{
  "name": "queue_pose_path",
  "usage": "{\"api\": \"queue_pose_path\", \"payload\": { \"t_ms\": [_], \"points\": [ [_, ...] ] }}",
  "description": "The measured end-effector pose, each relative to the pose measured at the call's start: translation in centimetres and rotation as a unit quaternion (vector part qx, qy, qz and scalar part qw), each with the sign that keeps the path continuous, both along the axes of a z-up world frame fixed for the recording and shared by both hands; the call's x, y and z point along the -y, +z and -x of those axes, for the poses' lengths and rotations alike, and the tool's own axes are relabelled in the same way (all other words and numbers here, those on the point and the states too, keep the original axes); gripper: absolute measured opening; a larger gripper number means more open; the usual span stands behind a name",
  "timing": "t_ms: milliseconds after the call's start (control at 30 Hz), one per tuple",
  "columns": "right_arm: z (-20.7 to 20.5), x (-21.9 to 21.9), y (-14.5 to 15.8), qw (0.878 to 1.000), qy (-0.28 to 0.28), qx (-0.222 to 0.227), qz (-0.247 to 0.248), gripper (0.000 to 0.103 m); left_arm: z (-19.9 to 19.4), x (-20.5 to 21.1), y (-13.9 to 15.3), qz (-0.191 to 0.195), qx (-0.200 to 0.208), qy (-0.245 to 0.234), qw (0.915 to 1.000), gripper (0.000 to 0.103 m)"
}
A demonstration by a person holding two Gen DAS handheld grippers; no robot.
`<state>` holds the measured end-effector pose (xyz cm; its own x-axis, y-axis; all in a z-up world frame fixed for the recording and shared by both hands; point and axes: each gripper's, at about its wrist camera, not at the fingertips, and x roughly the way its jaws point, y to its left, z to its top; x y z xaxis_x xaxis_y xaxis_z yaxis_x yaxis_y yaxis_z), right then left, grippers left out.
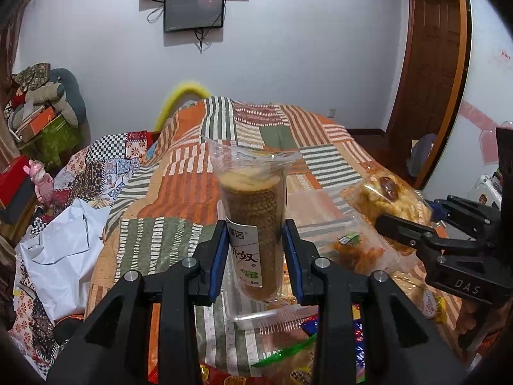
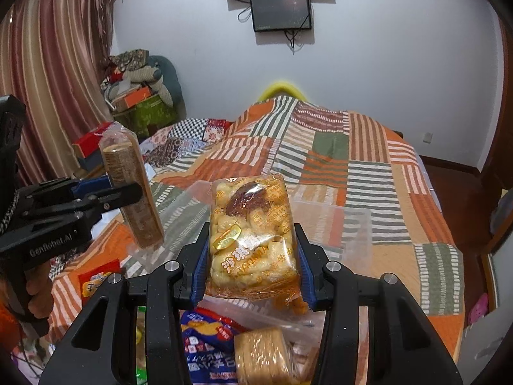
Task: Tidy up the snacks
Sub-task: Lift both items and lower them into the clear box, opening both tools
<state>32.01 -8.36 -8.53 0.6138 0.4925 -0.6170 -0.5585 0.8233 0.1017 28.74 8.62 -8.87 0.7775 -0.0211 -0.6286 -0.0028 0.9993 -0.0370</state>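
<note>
My left gripper (image 1: pixel 255 250) is shut on a tall clear pack of round brown biscuits (image 1: pixel 251 211), held upright above the bed; it also shows in the right wrist view (image 2: pixel 133 189). My right gripper (image 2: pixel 251 256) is shut on a yellow pack of puffed sachima with a red date (image 2: pixel 251 224), held above a clear plastic box (image 2: pixel 333 224). That pack (image 1: pixel 388 199) and the right gripper (image 1: pixel 400 227) show at the right of the left wrist view. More snack packs lie below: a blue bag (image 2: pixel 208 343) and a tan cake pack (image 2: pixel 263 353).
A patchwork orange, green and striped blanket (image 1: pixel 192 192) covers the bed. A white bag (image 1: pixel 61 250) lies at the bed's left. Boxes and cushions (image 2: pixel 138 96) are piled by the curtain. A wooden door (image 1: pixel 426 80) stands at right.
</note>
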Motion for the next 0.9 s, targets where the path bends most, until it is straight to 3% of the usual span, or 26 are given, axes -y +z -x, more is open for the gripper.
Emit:
{"api": "queue_pose_path", "payload": {
  "t_ms": [333, 533, 900],
  "points": [
    [-2.6, -1.3, -2.0, 0.998, 0.010, -0.052, 0.033, 0.043, -2.2, 0.5, -3.2, -0.018, -0.047, -0.005, 0.9987, 0.033],
    [-3.8, -1.5, -3.6, 0.994, 0.021, -0.090, 0.057, 0.043, -3.3, 0.3, -4.5, -0.009, -0.075, -0.005, 0.9972, 0.033],
    [-3.9, -1.9, -4.4, 0.991, 0.035, -0.102, 0.083, 0.043, -5.3, 0.9, -5.8, -0.008, -0.097, -0.005, 0.9953, 0.035]
  ]
}}
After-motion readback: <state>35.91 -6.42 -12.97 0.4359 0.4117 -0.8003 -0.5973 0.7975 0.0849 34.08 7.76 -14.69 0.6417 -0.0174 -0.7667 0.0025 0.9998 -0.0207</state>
